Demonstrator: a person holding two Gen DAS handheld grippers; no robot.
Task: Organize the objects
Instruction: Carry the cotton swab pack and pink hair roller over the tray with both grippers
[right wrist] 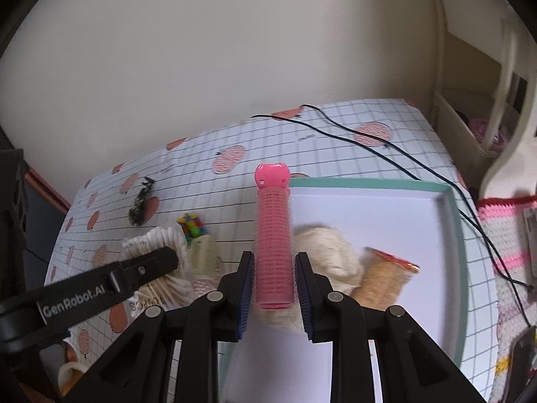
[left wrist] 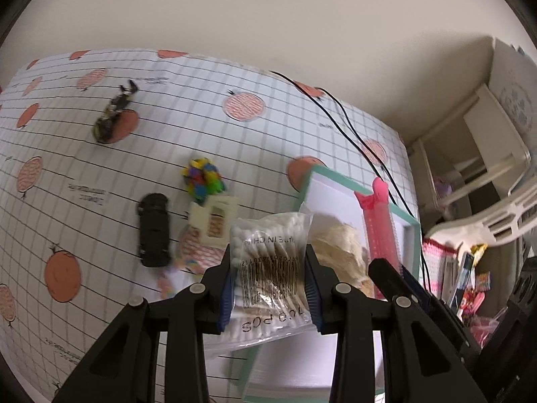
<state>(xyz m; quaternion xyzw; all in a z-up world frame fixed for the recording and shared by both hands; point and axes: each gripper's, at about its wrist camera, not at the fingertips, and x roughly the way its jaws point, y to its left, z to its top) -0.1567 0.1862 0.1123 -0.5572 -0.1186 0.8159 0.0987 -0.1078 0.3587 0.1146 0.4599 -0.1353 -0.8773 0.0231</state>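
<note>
My left claw: clamps cotton-swab bag. My right claw: clamps pink hair roller; tray at three o'clock.

The far-right part of the tray floor lies bare and open from above, while its near-left part is blocked by a cream bundle and an orange roller, and 2 black cables cross the tablecloth behind it.

"GenRobot.AI" on the left gripper arm.
</note>
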